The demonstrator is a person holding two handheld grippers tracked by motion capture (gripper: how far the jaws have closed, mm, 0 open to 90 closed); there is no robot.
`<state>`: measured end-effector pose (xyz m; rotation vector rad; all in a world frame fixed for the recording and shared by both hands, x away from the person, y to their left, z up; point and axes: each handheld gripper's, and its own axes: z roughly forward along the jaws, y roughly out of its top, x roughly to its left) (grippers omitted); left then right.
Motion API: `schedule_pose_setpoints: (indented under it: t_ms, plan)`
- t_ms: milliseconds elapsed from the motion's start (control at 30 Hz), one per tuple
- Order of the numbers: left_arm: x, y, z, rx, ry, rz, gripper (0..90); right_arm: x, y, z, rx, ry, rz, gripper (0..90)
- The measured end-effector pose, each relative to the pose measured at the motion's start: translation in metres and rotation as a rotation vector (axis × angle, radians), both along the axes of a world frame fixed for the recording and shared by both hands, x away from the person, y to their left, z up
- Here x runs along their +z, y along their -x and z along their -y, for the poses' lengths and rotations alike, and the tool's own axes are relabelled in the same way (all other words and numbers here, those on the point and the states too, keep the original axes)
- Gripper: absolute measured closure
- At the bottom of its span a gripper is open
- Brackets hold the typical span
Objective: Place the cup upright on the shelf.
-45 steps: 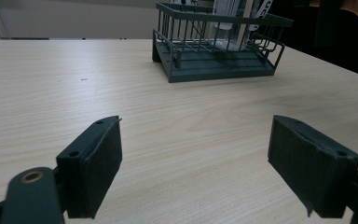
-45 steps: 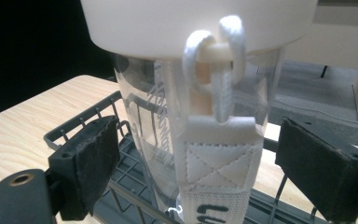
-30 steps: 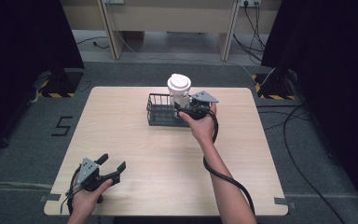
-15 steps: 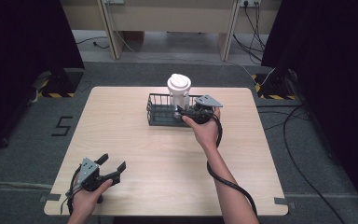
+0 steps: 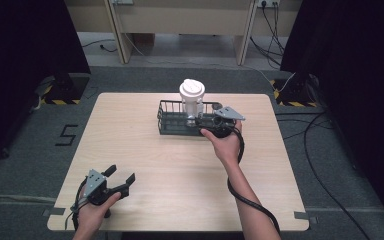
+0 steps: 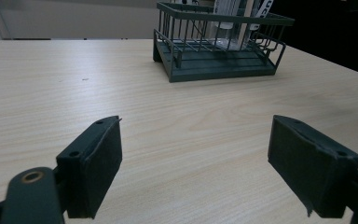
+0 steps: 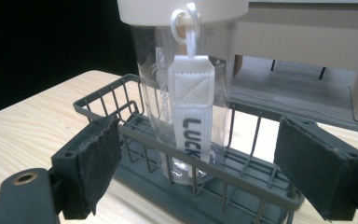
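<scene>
A clear bottle (image 5: 192,97) with a white lid stands upright in the right part of a dark wire basket (image 5: 172,125) at the table's far middle. A white strap (image 7: 191,107) printed "LUCK" hangs from the bottle's (image 7: 158,93) lid. My right gripper (image 5: 200,121) is open just outside the basket's near right wall (image 7: 121,93), its jaws wide apart and level with the rim, holding nothing. Near the table's front left, my left gripper (image 5: 121,178) is open over bare wood and points toward the basket (image 6: 214,60).
The light wooden table (image 5: 155,160) has bare room between the two grippers. The right gripper's cable (image 5: 250,200) runs down along the forearm. Around the table lie grey carpet and floor cables (image 5: 320,165), with desks (image 5: 180,20) behind.
The right gripper has edged slightly back toward the person from the bottle. The bottle, the basket and the left gripper have stayed where they were.
</scene>
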<state>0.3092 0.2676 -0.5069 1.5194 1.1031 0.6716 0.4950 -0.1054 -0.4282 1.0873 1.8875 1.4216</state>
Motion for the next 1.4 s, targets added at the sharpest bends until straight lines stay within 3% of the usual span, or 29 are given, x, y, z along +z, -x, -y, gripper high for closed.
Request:
schedule_pose_setpoints:
  t_ms: [833, 1400]
  plan:
    - [0.0, 0.001, 0.0, 0.001, -0.01, -0.002, 17.0, -0.015, 0.037, 0.04, -0.012, 0.04, -0.026, 16.5]
    - [-0.001, 0.002, 0.0, 0.004, -0.013, -0.004, 17.0, -0.047, 0.088, 0.089, -0.037, 0.071, -0.062, 17.2]
